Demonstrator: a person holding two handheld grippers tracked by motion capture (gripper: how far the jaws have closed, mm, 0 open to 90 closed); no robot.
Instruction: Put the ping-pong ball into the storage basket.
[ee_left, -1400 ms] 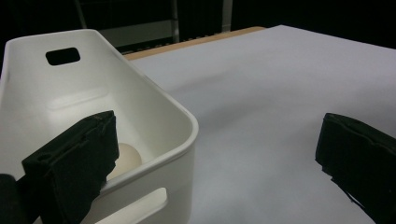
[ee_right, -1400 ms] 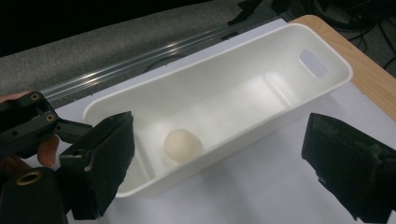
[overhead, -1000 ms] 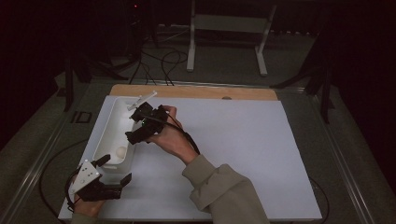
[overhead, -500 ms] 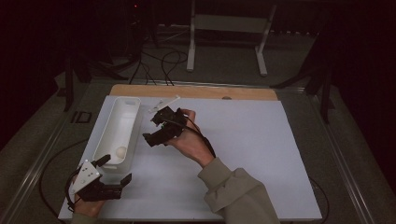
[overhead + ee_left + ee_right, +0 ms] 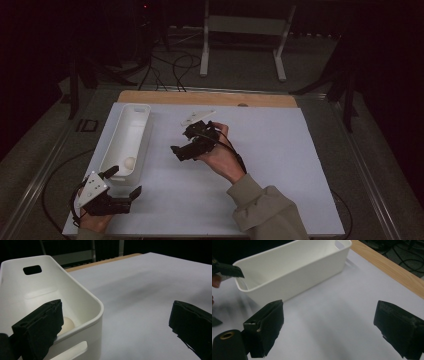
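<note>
White plastic forms the long, round-cornered bin (image 5: 127,137) that we see lying lengthwise along the left side of the surface (image 5: 280,165), which is covered by a smooth, matte pale sheet with a strip of bare wood at its far edge. Its walls are glossy and plain, with a slot handle cut into each short end. Inside, at the near end, rests a small cream-coloured ball (image 5: 129,162), rounded and smooth; in the left claw view we catch it low against the near wall, partly hidden behind one jaw.

Our left claw (image 5: 126,183) sits at the near left corner, just beside the bin's near end, its blocky black jaws spread wide with one over the bin's rim and nothing between them. A grey three-cornered plate tops it.

Our right claw (image 5: 179,152) is held above the middle of the surface, apart from the bin and angled toward it. Its jaws also stand wide apart and empty. A drab green sleeve (image 5: 265,210) covers the forearm behind it.
</note>
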